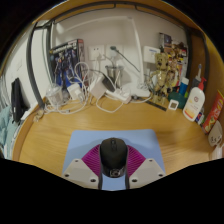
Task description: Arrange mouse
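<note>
Gripper (113, 170) clenched around black mouse (113, 155), above blue mat (80, 140) on wooden desk (40, 140)

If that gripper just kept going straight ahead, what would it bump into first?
The gripper already has the black mouse between its fingers. Beyond it lie the blue mat, bare wooden desk, then probably the white cables; depth is unclear.

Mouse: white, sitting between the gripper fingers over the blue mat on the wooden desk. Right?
Wrong colour. The gripper view shows the mouse is black, not white. The rest holds: it sits between the gripper fingers, over the blue mat on the wooden desk.
</note>
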`<state>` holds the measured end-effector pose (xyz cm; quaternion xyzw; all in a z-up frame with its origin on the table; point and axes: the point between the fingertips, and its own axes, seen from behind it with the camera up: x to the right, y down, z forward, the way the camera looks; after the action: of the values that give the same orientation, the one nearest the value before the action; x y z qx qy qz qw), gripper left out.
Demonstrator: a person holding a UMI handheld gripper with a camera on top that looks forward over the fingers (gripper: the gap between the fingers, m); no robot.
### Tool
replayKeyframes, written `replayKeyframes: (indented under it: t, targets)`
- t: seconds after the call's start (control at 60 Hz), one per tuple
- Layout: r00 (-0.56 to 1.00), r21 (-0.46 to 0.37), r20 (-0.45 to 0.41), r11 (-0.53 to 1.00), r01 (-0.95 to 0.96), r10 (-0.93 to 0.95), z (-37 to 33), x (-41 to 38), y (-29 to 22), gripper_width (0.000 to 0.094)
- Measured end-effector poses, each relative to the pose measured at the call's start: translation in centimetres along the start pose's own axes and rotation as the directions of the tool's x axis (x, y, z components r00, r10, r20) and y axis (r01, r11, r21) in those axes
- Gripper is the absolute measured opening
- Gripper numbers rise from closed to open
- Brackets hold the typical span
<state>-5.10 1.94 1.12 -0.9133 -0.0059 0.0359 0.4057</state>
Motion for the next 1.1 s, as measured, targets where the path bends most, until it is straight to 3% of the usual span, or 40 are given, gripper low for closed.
replayKeyframes:
  t: [0.083,0.317,0.45,0.717,0.883,1.1]
  targets:
    - [1.0,-0.041,0.005,0.999,0.006,-0.006,0.5,-0.4,2.1,0.0327]
    - [0.999,-0.005,-0.048,1.0,-0.016,0.016,0.8,-0.1,1.8,0.0483]
    - [0.999,-0.034,-0.045,0.999,0.004,-0.005,0.0,-0.6,2.2,0.0873]
    - [0.997,-0.028,-0.068,0.999,0.034,-0.036,-8.2,-2.7,0.2,0.0859]
    - [0.99,0.035,-0.13,0.998,0.051,-0.046,-16.2,-3.5,-4.4,0.0859]
    - [0.991,0.16,-0.134,0.987,0.01,0.012,-25.5,-5.4,-10.3,0.0859]
